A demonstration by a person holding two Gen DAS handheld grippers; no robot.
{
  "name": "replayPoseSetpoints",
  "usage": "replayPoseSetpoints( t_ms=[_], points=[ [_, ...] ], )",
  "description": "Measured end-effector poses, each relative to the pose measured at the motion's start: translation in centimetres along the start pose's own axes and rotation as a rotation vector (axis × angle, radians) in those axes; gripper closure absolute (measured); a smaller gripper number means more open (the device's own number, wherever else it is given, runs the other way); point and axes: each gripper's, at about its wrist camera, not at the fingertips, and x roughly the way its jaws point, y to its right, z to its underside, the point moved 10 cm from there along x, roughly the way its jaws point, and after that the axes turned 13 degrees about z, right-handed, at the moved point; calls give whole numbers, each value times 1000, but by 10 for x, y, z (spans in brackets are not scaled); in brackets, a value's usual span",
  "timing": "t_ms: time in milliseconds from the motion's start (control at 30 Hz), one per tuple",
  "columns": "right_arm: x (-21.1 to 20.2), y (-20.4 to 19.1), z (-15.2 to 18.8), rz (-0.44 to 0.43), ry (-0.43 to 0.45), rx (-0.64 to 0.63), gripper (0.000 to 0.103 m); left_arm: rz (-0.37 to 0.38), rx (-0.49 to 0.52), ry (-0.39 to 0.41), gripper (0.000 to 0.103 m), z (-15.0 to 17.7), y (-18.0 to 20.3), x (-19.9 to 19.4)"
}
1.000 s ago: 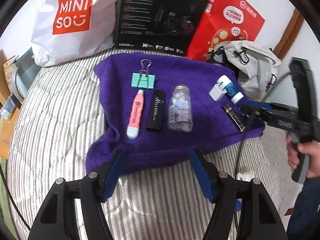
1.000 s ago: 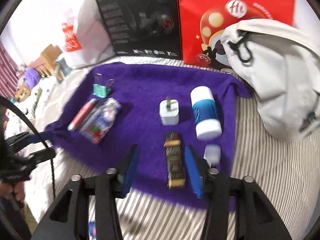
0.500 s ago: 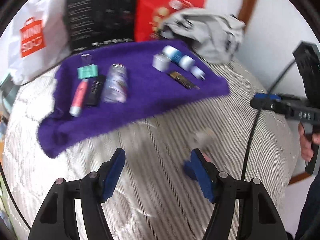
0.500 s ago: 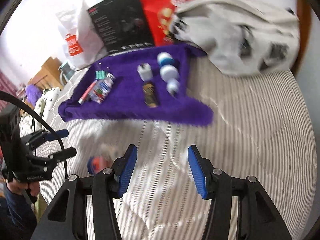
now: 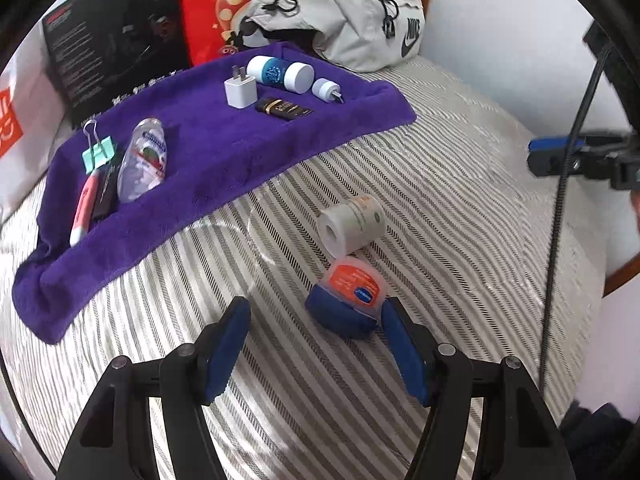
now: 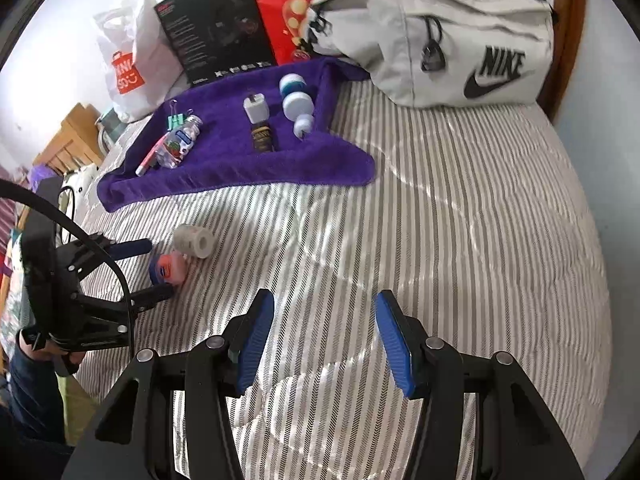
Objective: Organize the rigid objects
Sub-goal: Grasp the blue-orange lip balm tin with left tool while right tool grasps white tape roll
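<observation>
Left tongs (image 5: 316, 320) have swung from towel (image 5: 224, 148) to one jar (image 5: 348, 292), one roll (image 5: 352, 224); both tongs gape.

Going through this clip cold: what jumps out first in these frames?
The purple towel spread across the striped bed, with small items lined up on it, catches the eye first. Nearer, off the towel, a blue tub with an orange lid lies tipped by a white tape roll, right at the open left gripper. The right gripper hangs open over bare mattress.
</observation>
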Motion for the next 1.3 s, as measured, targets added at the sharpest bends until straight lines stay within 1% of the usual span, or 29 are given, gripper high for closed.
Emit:
replayPoseSetpoints(
  t_ms=[100,133,167,200,333,433,700,800,900,1067,1133,1200,1267,1300],
  points=[
    [-6,-5,-5,-5,21,-17,50,-9,30,-8,37,0,3,7],
    [-7,-7,-6,-9,22,-21,50,-10,36,3,44,0,5,7],
    [-6,-8,-6,-12,20,-24,50,4,35,10,51,-1,7,6],
    [-6,-10,-6,-13,18,-28,50,17,31,15,64,-1,9,4],
    [1,-14,-1,-19,-1,-38,50,38,19,3,64,2,10,0],
    [6,-17,1,-27,-13,-37,50,50,-7,11,63,4,7,-2],
    [15,-43,2,-75,-24,-55,50,46,-28,18,64,0,5,-1],
    [19,-65,-4,-103,-13,-81,50,7,-59,14,64,6,-8,-9],
    [28,-83,-7,-105,-22,-92,50,-34,-110,11,64,18,-28,-19],
    [39,-121,-21,-130,-11,-54,50,-68,-180,21,64,36,-55,-35],
    [46,-131,-26,-110,-9,-51,50,-54,-196,34,64,39,-59,-39],
    [58,-139,-27,-85,-27,-49,50,-36,-214,47,64,41,-60,-40],
    [68,-144,-27,-69,-36,-54,50,-35,-217,54,64,41,-60,-40],
    [72,-145,-27,-52,-28,-57,53,-37,-215,55,64,41,-60,-40]
  ],
)
